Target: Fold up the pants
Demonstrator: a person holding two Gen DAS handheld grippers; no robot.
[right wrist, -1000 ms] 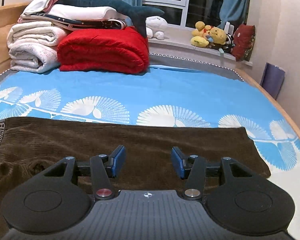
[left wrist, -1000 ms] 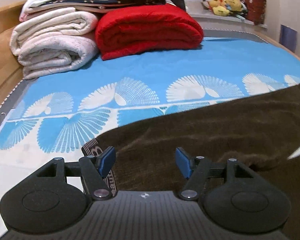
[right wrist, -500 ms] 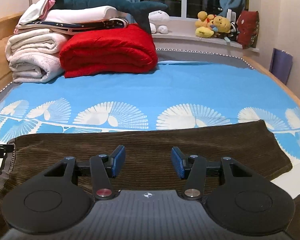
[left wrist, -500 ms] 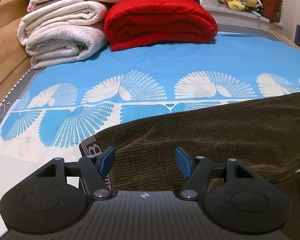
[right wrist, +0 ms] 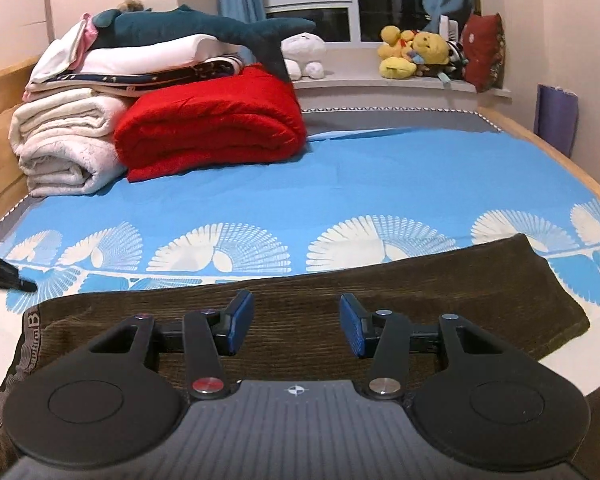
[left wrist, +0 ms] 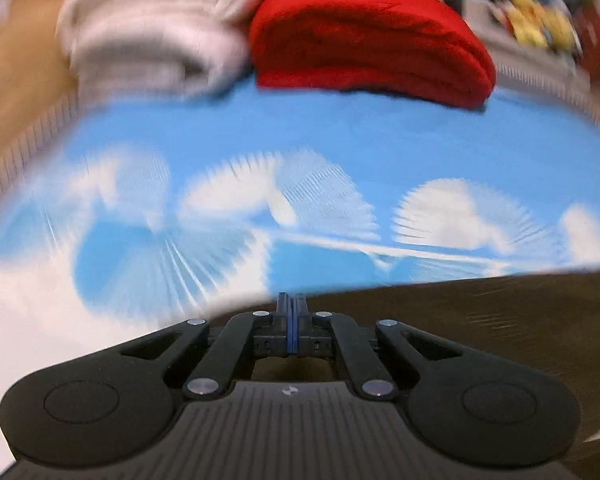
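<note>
Pants [right wrist: 300, 320] lie flat across the bed [right wrist: 380, 184] for folding. Left gripper [left wrist: 291, 312], pressed together at their edge, may pinch cloth; right gripper [right wrist: 296, 330] hovers spread.

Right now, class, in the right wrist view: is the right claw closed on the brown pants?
No: the right claw is open, its blue pads spread apart above the brown pants.

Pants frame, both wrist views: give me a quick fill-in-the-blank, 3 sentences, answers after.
1. The left tongs are ____, pads pressed together.
2. The right tongs are ____ above the brown pants.
3. The folded blanket beside the white bedding stack is ____ in colour.

Missing words: shut; open; red
</note>
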